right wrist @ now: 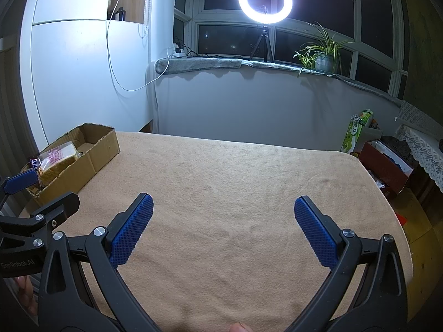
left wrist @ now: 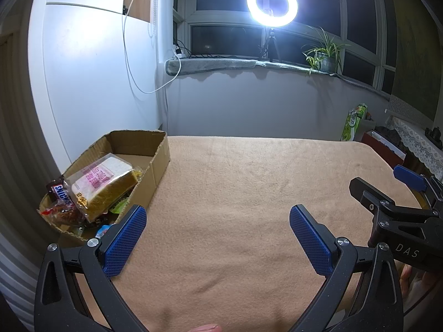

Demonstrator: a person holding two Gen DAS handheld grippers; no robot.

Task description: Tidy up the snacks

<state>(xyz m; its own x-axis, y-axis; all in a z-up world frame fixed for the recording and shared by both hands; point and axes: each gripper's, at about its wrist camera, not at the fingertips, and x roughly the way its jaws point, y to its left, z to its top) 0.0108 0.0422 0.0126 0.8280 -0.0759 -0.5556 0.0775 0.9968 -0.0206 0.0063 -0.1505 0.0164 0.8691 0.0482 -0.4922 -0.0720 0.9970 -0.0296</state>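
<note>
The left gripper [left wrist: 218, 238] hovers over the tan tabletop [left wrist: 249, 182], jaws wide apart and empty. The cardboard box [left wrist: 155, 163] lies at ten o'clock, outside the left jaw, holding a wrapped bread loaf [left wrist: 102, 182] and a Snickers bar [left wrist: 61, 192]. The right gripper [right wrist: 223, 228], jaws also spread and empty, sees the box far off at ten o'clock.

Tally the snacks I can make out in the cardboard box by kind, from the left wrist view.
Bagged bread loaf: 1
Snickers bar: 1
Red snack packet: 1
Green packet: 1
Blue-and-white packet: 1
Total: 5 visible in the cardboard box; more may be hidden beneath.
</note>
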